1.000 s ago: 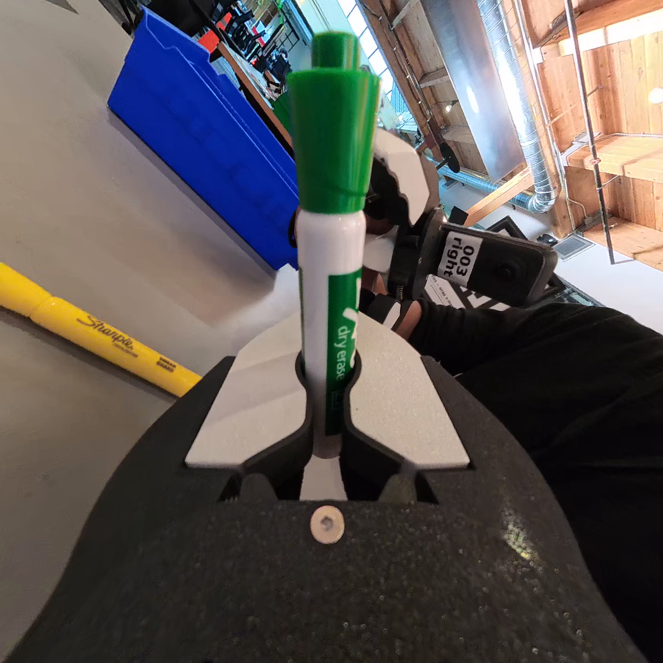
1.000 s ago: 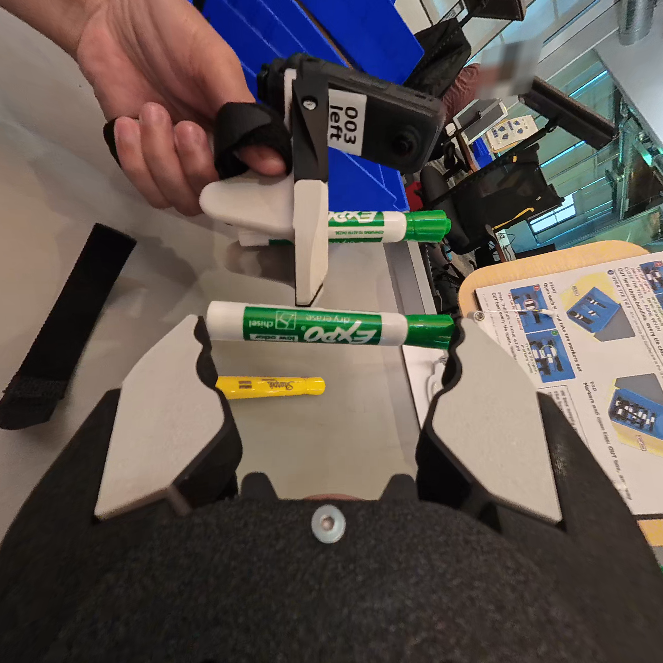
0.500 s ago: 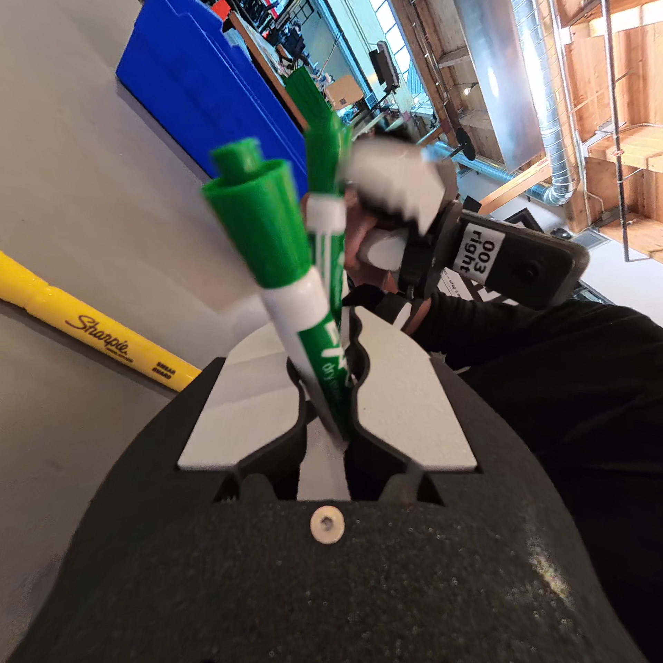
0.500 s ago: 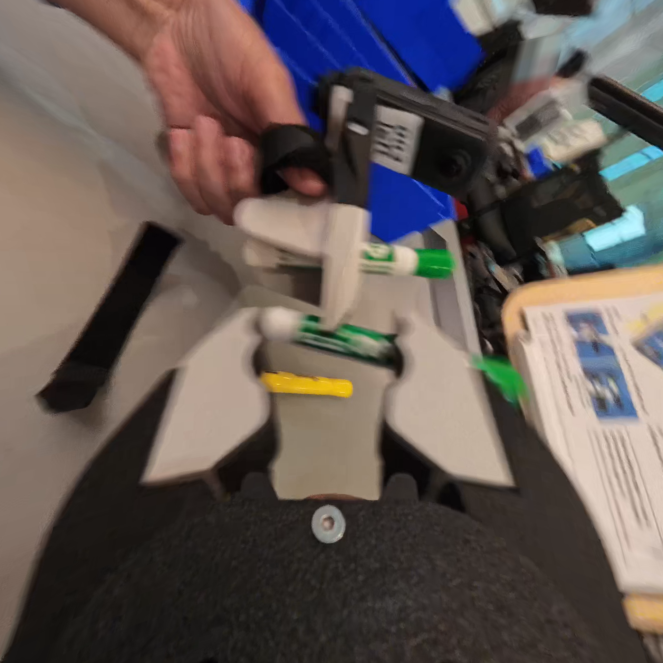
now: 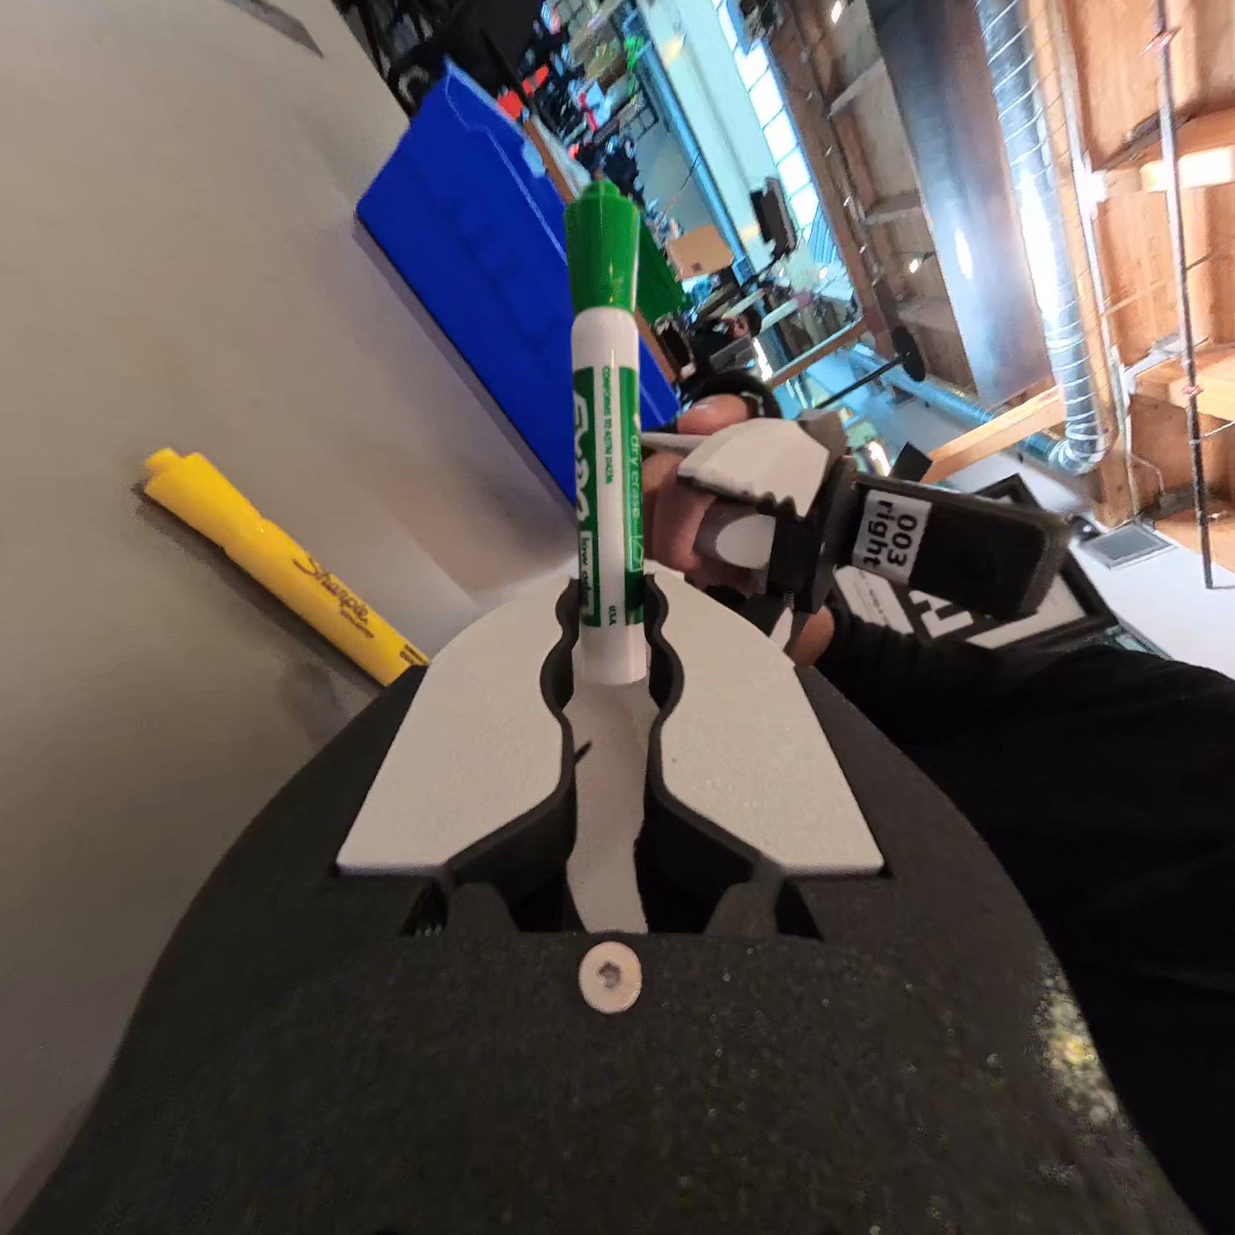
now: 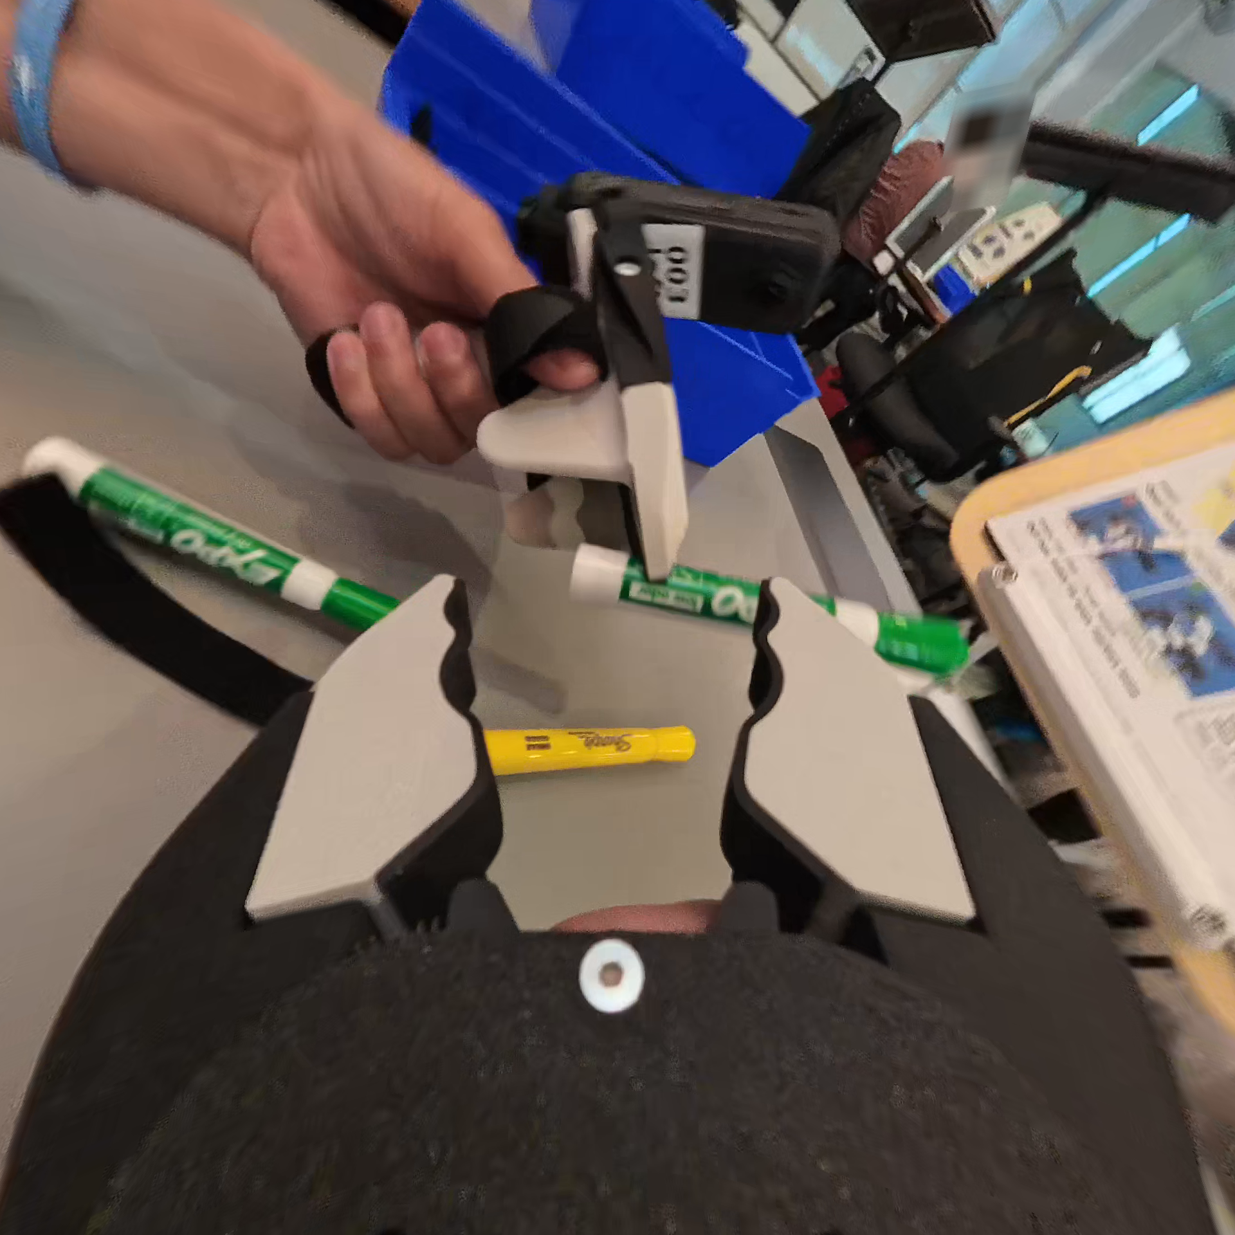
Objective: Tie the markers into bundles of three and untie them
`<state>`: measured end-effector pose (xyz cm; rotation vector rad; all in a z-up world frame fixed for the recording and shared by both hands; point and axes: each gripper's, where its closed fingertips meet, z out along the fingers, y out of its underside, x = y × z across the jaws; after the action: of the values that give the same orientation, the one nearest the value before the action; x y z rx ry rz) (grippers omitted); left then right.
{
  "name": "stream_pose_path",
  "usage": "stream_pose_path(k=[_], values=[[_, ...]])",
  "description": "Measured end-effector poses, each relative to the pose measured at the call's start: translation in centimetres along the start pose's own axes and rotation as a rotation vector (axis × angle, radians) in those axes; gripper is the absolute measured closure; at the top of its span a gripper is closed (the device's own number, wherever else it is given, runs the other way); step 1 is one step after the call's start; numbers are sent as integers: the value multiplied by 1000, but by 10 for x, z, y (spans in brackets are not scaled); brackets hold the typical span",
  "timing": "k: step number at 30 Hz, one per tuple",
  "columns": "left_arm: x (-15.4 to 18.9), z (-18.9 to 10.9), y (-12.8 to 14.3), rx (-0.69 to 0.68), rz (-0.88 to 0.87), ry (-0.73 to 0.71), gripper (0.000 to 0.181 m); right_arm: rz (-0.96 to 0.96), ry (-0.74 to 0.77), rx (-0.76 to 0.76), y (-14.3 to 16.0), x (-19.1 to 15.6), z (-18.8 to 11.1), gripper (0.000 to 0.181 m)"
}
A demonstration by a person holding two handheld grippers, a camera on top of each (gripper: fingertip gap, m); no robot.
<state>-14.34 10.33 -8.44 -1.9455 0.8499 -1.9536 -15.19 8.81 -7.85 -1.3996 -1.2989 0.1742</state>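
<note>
Left tongs (image 5: 607, 605): pinching one green marker (image 5: 605, 428), its long axis in line with the fingers. Right tongs (image 6: 608, 641): spread, empty. Second green marker (image 6: 200, 534) lies slantwise across the black strap (image 6: 133, 621) on the counter (image 6: 167, 334), far left of the right tongs; yellow marker (image 6: 591, 750) between their fingers.

Each wrist camera sits close behind its own fingers, looking forward along them. Both views share the yellow marker (image 5: 281, 568) (image 6: 588, 750) on the bench (image 5: 167, 334) (image 6: 615, 835).

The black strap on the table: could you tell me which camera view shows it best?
The right wrist view: the black strap lies across the table at left, with a green marker resting over its far end. The left wrist view does not show it at all.
</note>
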Motion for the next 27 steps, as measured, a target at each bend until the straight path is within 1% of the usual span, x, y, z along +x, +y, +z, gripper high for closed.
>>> stream_pose_path(k=[2,3,5,6,7,8,10,12,15,17,18,20,22,25,27], values=[[-1,-3,-5,32,15,-11,164,211,31,28,4,15,-11,103],[-2,-5,-7,47,30,-19,164,354,30,14,12,22,-14,104],[-4,-6,-11,69,50,-37,164,651,-68,12,19,18,-16,106],[-7,-7,-13,77,53,-53,164,745,-94,-11,23,14,-16,104],[-10,-7,-15,86,56,-73,163,782,-117,-46,24,4,-16,101],[-13,-8,-16,91,61,-93,163,751,-162,-54,16,-11,-19,99],[-15,-9,-15,89,86,-139,164,649,-140,-128,10,-34,-22,100],[-17,-12,-10,70,119,-207,164,606,-167,-179,5,-60,-26,100],[-12,-22,1,29,190,-344,163,575,-185,-238,5,-92,-31,98],[-2,-33,12,21,227,-414,163,547,-157,-287,9,-107,-33,91],[4,-39,18,22,231,-447,164,561,-143,-283,6,-112,-33,91],[16,-50,32,33,228,-478,163,606,-142,-236,-9,-122,-29,92],[27,-60,46,34,225,-498,163,583,-134,-208,-20,-125,-22,93],[35,-75,67,14,248,-564,163,531,-175,-248,-16,-120,-4,105],[38,-83,80,7,250,-581,163,506,-201,-221,-12,-103,4,112]])
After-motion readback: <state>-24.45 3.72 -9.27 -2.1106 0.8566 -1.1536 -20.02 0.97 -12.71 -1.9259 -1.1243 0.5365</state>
